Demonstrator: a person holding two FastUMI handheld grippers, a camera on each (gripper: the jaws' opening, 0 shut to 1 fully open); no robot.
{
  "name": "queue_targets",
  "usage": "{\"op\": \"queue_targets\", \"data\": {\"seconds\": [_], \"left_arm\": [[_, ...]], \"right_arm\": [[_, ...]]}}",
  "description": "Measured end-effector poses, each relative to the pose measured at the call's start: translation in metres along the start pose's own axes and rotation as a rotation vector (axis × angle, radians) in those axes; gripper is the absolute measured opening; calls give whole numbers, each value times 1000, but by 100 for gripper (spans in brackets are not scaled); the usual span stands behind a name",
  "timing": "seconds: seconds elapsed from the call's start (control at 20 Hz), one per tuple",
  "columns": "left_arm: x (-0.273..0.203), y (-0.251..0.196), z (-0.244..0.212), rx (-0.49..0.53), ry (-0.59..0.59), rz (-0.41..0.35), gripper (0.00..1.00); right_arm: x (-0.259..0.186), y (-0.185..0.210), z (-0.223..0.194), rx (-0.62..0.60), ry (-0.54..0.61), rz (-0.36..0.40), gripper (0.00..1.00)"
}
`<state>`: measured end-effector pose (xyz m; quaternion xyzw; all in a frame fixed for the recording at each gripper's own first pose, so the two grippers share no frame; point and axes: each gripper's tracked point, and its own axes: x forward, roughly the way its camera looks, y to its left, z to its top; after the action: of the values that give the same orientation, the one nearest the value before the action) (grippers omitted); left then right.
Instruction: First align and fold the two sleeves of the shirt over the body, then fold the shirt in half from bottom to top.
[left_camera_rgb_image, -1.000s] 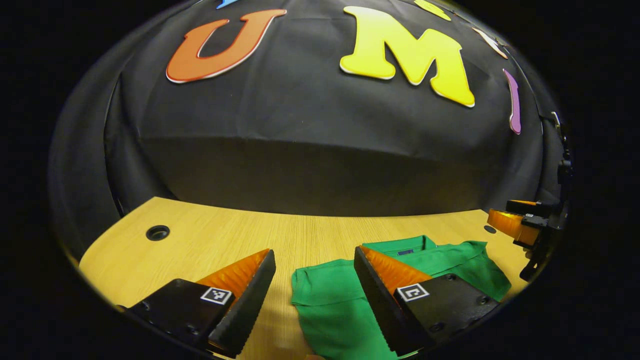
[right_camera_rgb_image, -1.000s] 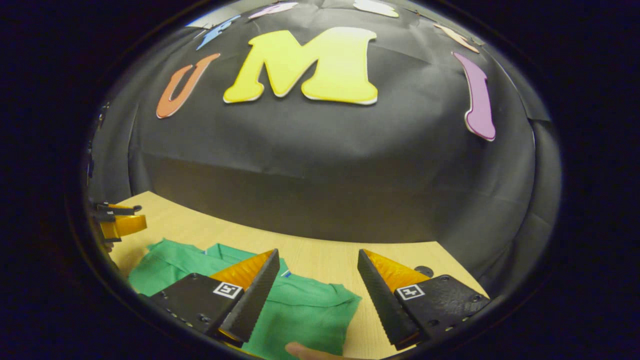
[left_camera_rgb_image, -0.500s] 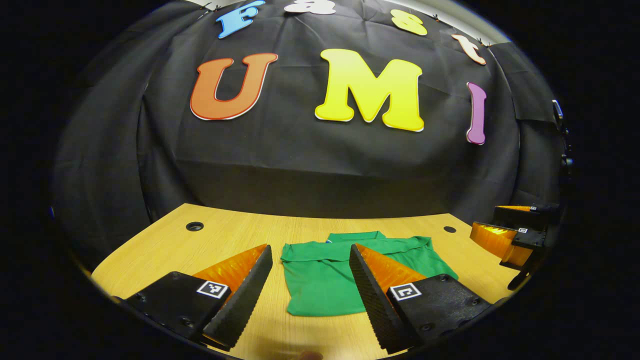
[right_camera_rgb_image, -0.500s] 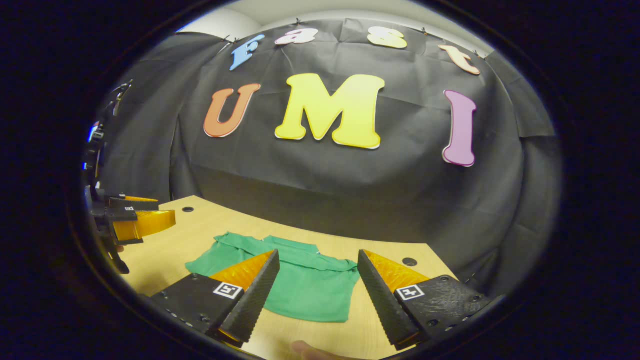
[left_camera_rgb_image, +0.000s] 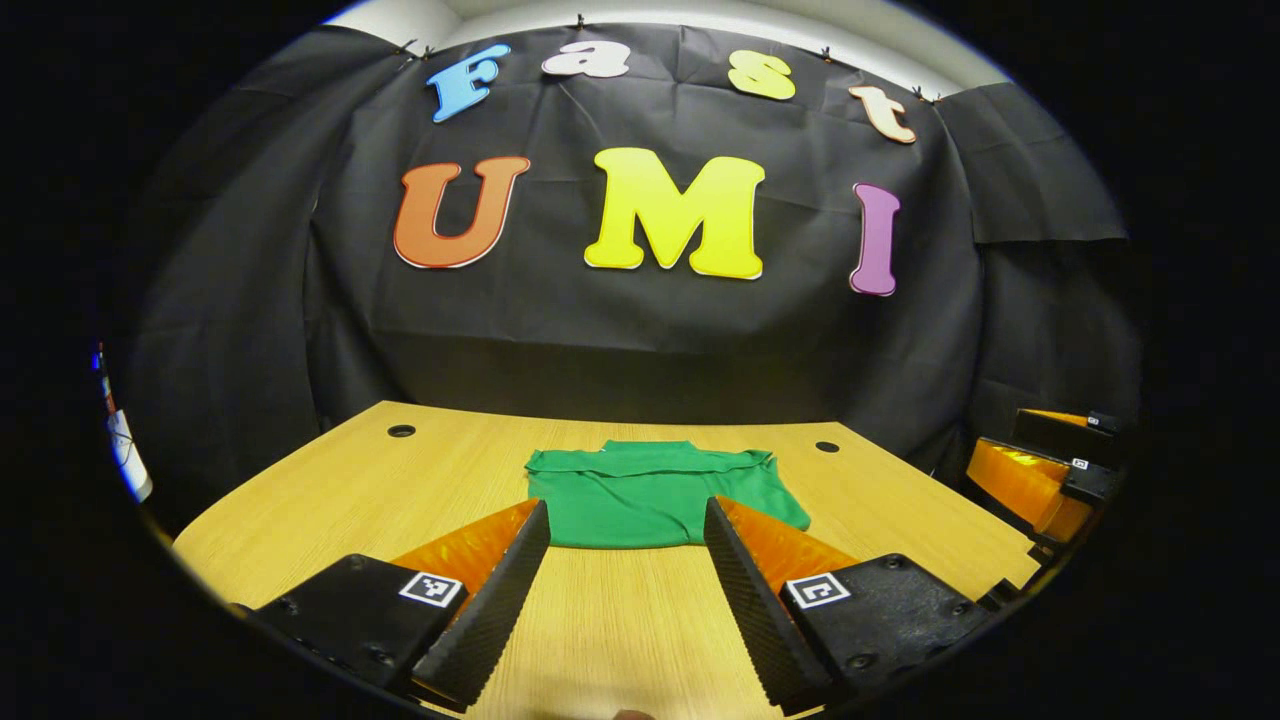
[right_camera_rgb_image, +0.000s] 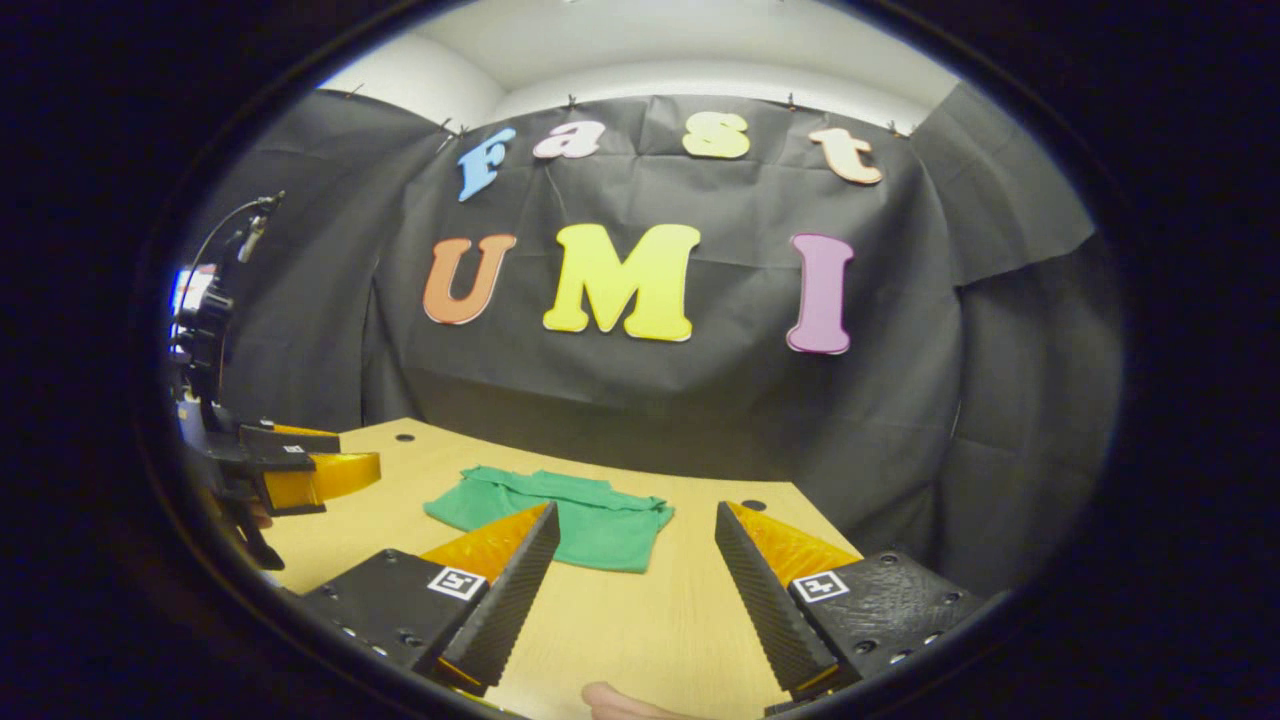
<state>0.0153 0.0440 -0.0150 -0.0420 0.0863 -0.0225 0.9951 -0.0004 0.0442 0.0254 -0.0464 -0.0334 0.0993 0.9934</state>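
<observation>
The green shirt (left_camera_rgb_image: 655, 491) lies folded into a compact rectangle on the wooden table (left_camera_rgb_image: 330, 490), collar toward the back wall. My left gripper (left_camera_rgb_image: 625, 520) is open, its fingers held above the near table short of the shirt, nothing between them. My right gripper (right_camera_rgb_image: 635, 525) is open too, empty, with the shirt (right_camera_rgb_image: 560, 515) ahead and to its left. In the left gripper view the right gripper (left_camera_rgb_image: 1030, 470) shows at the far right edge. In the right gripper view the left gripper (right_camera_rgb_image: 300, 470) shows at the far left.
Two cable holes (left_camera_rgb_image: 401, 431) (left_camera_rgb_image: 827, 447) sit near the table's back corners. The black cloth wall hangs close behind the table. A fingertip (right_camera_rgb_image: 610, 700) shows at the bottom of the right gripper view. Bare tabletop surrounds the shirt on all sides.
Both grippers have pulled back and up from the shirt, which now looks smaller and farther off. The shirt stays folded on the table. Both stay open.
</observation>
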Motion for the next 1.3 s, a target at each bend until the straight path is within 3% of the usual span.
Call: {"op": "queue_targets", "data": {"seconds": [0.2, 0.3, 0.5, 0.7, 0.9, 1.1, 1.3], "left_arm": [[-46, -9, 7, 43, -55, 28, 100], [-62, -26, 0, 36, -47, -4, 100], [-80, -31, -3, 16, -76, -16, 100], [-77, -33, -14, 25, -27, -44, 100], [-72, -23, -20, -12, 3, -43, 100], [-78, -7, -6, 12, -58, 8, 100], [-75, -12, -12, -2, -48, -9, 100]], "right_arm": [[-50, -23, -5, 22, -30, -65, 96], [-62, -28, -3, 25, -52, -83, 95], [-61, -29, -13, 36, -37, -95, 94], [-57, -36, -26, 0, 9, -145, 95], [-60, -18, -24, 5, -2, -105, 95], [-63, -12, -27, 3, 4, -83, 95], [-59, -13, -41, 7, 38, -78, 97]]}}
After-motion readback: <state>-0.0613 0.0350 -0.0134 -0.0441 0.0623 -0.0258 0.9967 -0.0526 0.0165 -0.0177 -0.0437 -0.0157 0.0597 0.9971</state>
